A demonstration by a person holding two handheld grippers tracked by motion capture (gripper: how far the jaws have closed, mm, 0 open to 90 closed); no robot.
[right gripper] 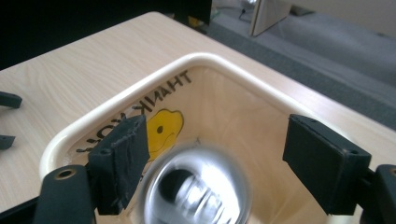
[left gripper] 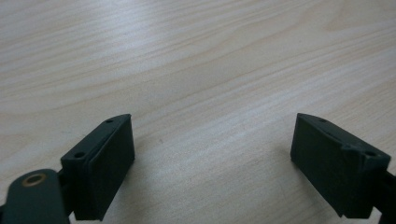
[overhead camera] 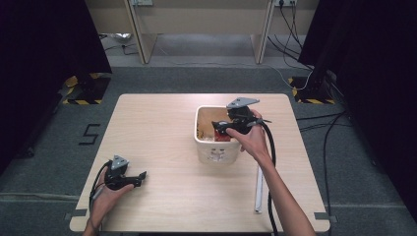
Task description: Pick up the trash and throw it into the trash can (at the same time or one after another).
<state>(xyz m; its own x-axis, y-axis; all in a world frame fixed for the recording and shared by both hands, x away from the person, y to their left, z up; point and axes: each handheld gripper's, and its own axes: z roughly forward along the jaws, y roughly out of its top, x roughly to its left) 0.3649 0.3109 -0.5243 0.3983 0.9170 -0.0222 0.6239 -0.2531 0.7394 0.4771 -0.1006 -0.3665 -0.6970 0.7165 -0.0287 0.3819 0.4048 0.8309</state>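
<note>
A white bin (overhead camera: 209,150) stands right of the table's middle, with something red (overhead camera: 223,137) inside it. My right gripper (overhead camera: 217,125) hangs over the bin's opening, held from the right by a hand. In the right gripper view its jaws stand wide apart above the bin's rim (right gripper: 140,88). A blurred, shiny round thing (right gripper: 196,189) with a dark centre lies just below and between them, and the right pad (right gripper: 322,161) is clear of it. My left gripper (overhead camera: 142,177) rests open near the front left corner; in its own view the left gripper (left gripper: 212,154) has bare wood between the jaws.
The bin's inner wall carries "THANK YOU" lettering and a yellow smiley (right gripper: 163,127). A pale strip (overhead camera: 258,189) lies on the table front right, beside the right forearm and its cable. Bare wood table (overhead camera: 157,128) spreads left of the bin. Cables cross the floor beyond.
</note>
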